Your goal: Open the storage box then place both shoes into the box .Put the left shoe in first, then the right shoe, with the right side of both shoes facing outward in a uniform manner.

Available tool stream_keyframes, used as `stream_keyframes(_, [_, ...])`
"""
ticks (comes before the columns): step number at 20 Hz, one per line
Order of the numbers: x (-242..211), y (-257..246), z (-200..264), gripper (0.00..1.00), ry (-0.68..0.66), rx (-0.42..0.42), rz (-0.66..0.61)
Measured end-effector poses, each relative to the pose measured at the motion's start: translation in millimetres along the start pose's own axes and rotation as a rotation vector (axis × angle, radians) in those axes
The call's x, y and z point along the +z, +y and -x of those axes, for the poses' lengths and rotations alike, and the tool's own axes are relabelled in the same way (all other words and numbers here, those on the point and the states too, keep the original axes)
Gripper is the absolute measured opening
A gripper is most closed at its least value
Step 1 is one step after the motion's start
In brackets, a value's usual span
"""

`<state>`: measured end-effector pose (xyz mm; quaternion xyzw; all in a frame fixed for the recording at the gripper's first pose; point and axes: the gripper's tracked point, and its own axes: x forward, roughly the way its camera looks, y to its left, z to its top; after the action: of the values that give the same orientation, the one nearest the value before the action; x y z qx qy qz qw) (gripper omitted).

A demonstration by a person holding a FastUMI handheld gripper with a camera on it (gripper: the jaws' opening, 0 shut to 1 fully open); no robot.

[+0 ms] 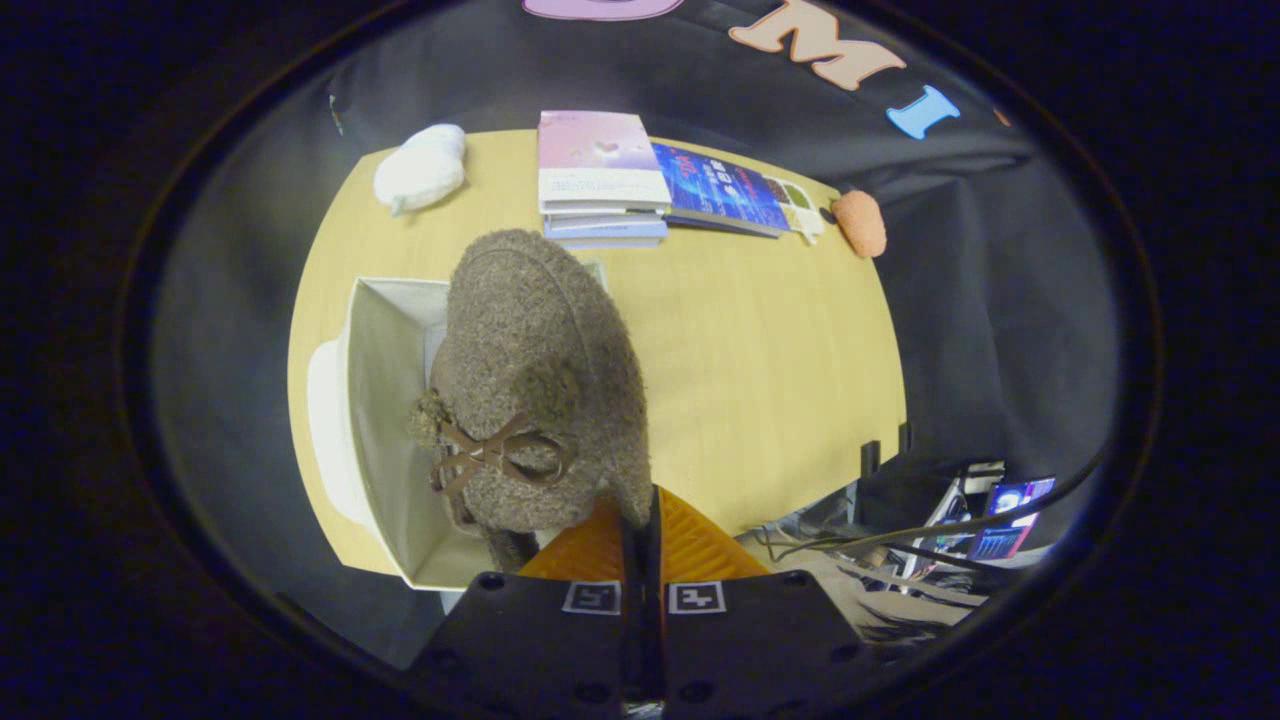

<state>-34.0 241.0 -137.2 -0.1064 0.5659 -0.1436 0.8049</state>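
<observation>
Jaws closed tight on 1 fuzzy shoe's (540, 380) edge, holding it over the open box (385, 400) on the counter (760, 360). Shoe hides most of the box interior.

The shoe (540, 380) is nubbly, matt, boucle-like cloth with a smooth leathery lace bow, its edge pinched between the closed ribbed fingers (690, 545). The storage box (385, 400) looks like matt woven fabric (pale, unglossed). The bench (760, 360) is smooth light wood grain; glossy paper-covered books (640, 175) lie at its far edge.
</observation>
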Motion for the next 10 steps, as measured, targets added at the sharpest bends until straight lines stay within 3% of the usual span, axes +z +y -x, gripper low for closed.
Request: stream_keyframes(10, [-4,21,-60,0.04,0.123,-0.041,0.018])
